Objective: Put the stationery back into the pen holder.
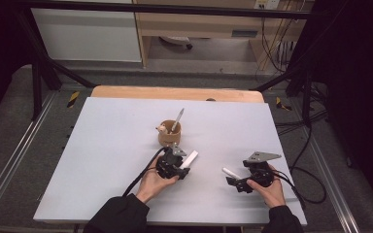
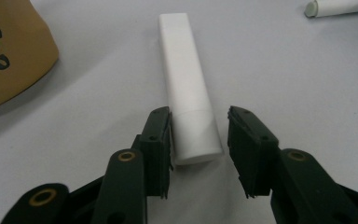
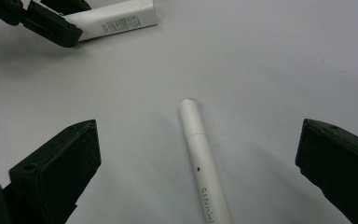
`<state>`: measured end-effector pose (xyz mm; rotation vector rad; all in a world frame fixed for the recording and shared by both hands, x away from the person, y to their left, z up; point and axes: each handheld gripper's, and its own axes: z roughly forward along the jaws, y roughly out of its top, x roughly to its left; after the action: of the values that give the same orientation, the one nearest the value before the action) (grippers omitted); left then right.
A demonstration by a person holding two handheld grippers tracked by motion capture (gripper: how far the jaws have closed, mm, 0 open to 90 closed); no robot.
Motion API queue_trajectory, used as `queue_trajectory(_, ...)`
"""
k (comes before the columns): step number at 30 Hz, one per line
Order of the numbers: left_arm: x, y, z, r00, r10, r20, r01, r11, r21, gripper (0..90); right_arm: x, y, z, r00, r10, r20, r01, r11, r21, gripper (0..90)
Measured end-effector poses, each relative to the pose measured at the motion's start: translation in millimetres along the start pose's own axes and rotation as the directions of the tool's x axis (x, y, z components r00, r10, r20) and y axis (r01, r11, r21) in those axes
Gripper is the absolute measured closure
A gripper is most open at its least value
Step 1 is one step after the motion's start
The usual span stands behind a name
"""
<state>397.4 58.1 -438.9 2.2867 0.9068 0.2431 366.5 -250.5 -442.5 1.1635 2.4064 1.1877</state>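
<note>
Upright brown cup (image 1: 169,136) holding pen (image 1: 177,120), small figure (image 1: 162,129)

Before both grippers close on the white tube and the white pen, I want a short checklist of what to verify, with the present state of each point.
1. Left gripper open around the white tube: ok; one jaw stands on each side of its near end.
2. Tube centred between the jaws: not ok; it lies close to one jaw, with a gap at the other.
3. Right gripper open wide enough for the white pen: ok; both jaws are well apart from it.
4. Pen lying flat on the table: ok.
5. Brown cup apart from both grippers: ok in the high view.
6. Firm grip possible on the smooth tube: cannot tell.
</note>
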Motion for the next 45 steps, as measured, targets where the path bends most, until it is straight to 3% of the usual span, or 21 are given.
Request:
queue_trajectory(18,-0.3,-1.0,2.3,0.9998,-0.011,-0.018,0.012,0.9999,0.008,66.3,0.0,-0.1,0.3,1.0,0.001,-0.001,-0.001,1.0,-0.002,0.7)
queue_trajectory(25,3.3,-2.6,1.1,0.9998,-0.017,0.008,0.018,0.9998,-0.011,66.6,0.1,0.0,0.4,1.0,0.002,-0.001,-0.002,1.0,-0.001,0.7)
queue_trajectory(36,8.4,-4.0,-14.9,0.9996,0.002,0.03,-0.001,0.9998,-0.019,66.6,0.4,0.0,0.0,1.0,-0.001,-0.004,0.001,1.0,-0.004,0.7)
queue_trajectory(45,20.2,-11.7,-36.2,0.9994,0.01,0.033,-0.009,0.9998,-0.019,66.6,1.1,0.3,0.3,1.0,-0.008,-0.004,0.008,1.0,-0.017,0.7)
